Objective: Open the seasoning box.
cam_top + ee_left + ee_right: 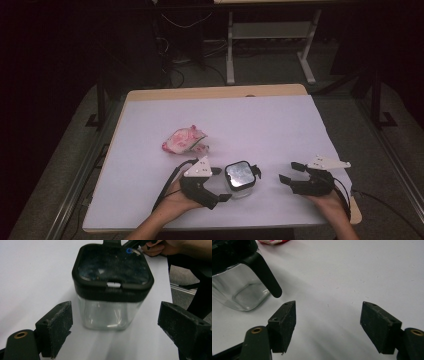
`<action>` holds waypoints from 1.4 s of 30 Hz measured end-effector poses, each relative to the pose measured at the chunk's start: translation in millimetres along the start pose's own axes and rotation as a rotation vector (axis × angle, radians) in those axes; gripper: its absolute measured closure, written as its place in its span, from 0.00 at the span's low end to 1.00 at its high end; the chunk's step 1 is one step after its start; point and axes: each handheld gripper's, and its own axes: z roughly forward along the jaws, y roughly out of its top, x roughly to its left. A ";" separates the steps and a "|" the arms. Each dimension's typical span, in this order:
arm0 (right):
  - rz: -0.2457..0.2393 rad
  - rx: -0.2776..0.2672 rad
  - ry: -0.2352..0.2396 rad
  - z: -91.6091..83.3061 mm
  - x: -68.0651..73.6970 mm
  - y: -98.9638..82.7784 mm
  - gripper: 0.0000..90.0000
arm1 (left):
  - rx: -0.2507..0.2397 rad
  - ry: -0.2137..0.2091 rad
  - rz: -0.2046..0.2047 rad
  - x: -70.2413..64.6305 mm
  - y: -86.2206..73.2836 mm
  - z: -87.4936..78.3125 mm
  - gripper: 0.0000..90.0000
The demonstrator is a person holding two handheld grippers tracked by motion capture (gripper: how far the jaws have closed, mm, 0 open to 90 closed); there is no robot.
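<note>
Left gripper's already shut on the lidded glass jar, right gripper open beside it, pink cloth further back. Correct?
Not quite. The left gripper is open, its jaws either side of the jar without touching, as the left gripper view shows. The right gripper is open beside it, with the pink cloth further back.

High view overhead, facing forward-down; both gripper views low, close, sharing clear square black-lidded jar (241, 178) (111, 290) (239, 287).

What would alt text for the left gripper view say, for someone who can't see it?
A clear, square container with a black lid stands on a white table, centred between the left gripper's two open black jaws, neither touching it. A hand shows beyond it at the top right.
</note>
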 end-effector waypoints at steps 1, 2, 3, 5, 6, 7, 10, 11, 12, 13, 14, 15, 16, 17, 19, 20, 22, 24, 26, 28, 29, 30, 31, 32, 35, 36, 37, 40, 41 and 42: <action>-0.002 0.001 -0.001 0.2 0.0 0.0 0.32 | 0.000 0.001 0.006 0.2 1.4 1.9 0.14; -0.002 0.001 -0.001 0.2 0.0 0.0 0.32 | -0.004 -0.004 0.007 0.7 2.7 3.2 0.14; -0.004 0.001 -0.002 0.2 0.1 0.0 0.32 | -0.007 -0.010 0.002 0.7 3.4 4.6 0.14; -0.004 0.002 0.000 0.4 0.0 0.0 0.32 | -0.010 -0.007 0.007 0.8 4.6 7.9 0.14; -0.001 0.003 0.000 0.4 0.0 0.1 0.32 | -0.001 -0.011 0.009 0.9 5.3 8.6 0.14; 0.000 0.002 0.000 0.4 -0.1 0.0 0.32 | -0.002 -0.010 0.006 1.1 5.9 9.4 0.14; 0.001 0.002 0.001 0.3 -0.2 0.0 0.32 | -0.008 -0.015 0.004 2.5 8.2 10.6 0.14; -0.001 0.003 0.000 0.4 -0.2 0.0 0.32 | -0.009 -0.011 0.003 2.9 8.9 11.1 0.14; -0.001 0.003 0.000 0.4 0.0 0.0 0.32 | -0.013 -0.011 0.002 3.4 9.7 12.2 0.15; -0.005 0.004 0.000 0.6 0.1 0.0 0.32 | -0.009 -0.013 0.006 4.1 10.3 13.1 0.15; -0.005 0.004 0.000 0.6 0.1 0.0 0.32 | -0.013 -0.009 0.010 4.5 10.6 14.3 0.15; -0.004 0.006 0.000 0.6 0.2 0.0 0.32 | -0.022 -0.010 0.007 4.9 10.6 15.1 0.15; -0.005 0.006 0.000 0.6 0.3 0.0 0.32 | -0.024 -0.017 0.002 5.7 10.6 15.5 0.15; -0.006 0.006 -0.001 0.7 0.3 0.0 0.32 | -0.026 -0.022 0.001 6.0 10.4 16.6 0.15; -0.006 0.008 -0.001 0.9 0.3 0.0 0.32 | -0.022 -0.021 0.007 5.9 9.9 18.0 0.16; -0.005 0.008 0.000 0.9 0.2 0.1 0.32 | -0.020 -0.023 0.005 5.8 9.4 18.6 0.16; -0.003 0.008 0.002 0.8 0.0 0.1 0.32 | -0.010 -0.022 0.015 6.0 9.0 19.1 0.17; -0.003 0.008 0.003 0.8 -0.1 0.1 0.32 | -0.014 -0.021 0.016 5.5 9.1 19.2 0.18; -0.003 0.009 0.004 0.9 -0.1 0.1 0.32 | -0.018 -0.017 0.022 5.0 9.1 19.0 0.18; -0.004 0.009 0.003 1.0 0.0 0.1 0.32 | -0.015 -0.014 0.029 4.5 9.5 17.8 0.18; -0.005 0.010 0.003 1.1 0.1 0.1 0.32 | -0.016 -0.011 0.033 4.2 9.6 17.3 0.19; -0.004 0.012 0.005 1.2 0.3 0.2 0.32 | -0.015 -0.009 0.038 4.0 9.8 16.9 0.19; -0.004 0.012 0.004 1.4 0.5 0.2 0.32 | -0.018 -0.008 0.036 3.8 9.8 17.0 0.19; -0.004 0.014 0.003 1.4 0.5 0.2 0.32 | -0.018 -0.007 0.035 3.7 10.0 16.9 0.19; -0.004 0.014 0.003 1.4 0.4 0.3 0.32 | -0.011 -0.007 0.037 3.7 10.8 16.3 0.19; -0.004 0.014 0.003 1.4 0.4 0.2 0.32 | -0.014 -0.004 0.038 3.5 10.9 16.4 0.19; -0.003 0.013 0.004 1.4 0.4 0.2 0.32 | -0.014 -0.005 0.037 3.5 11.0 16.3 0.19; -0.004 0.012 0.003 1.3 0.2 0.1 0.32 | -0.015 -0.002 0.037 3.2 11.6 15.7 0.19; -0.003 0.012 0.003 1.2 0.2 0.1 0.32 | -0.015 -0.002 0.037 3.1 11.8 15.4 0.19; -0.003 0.011 0.003 1.2 0.2 0.1 0.32 | -0.015 -0.002 0.036 3.1 11.8 15.2 0.19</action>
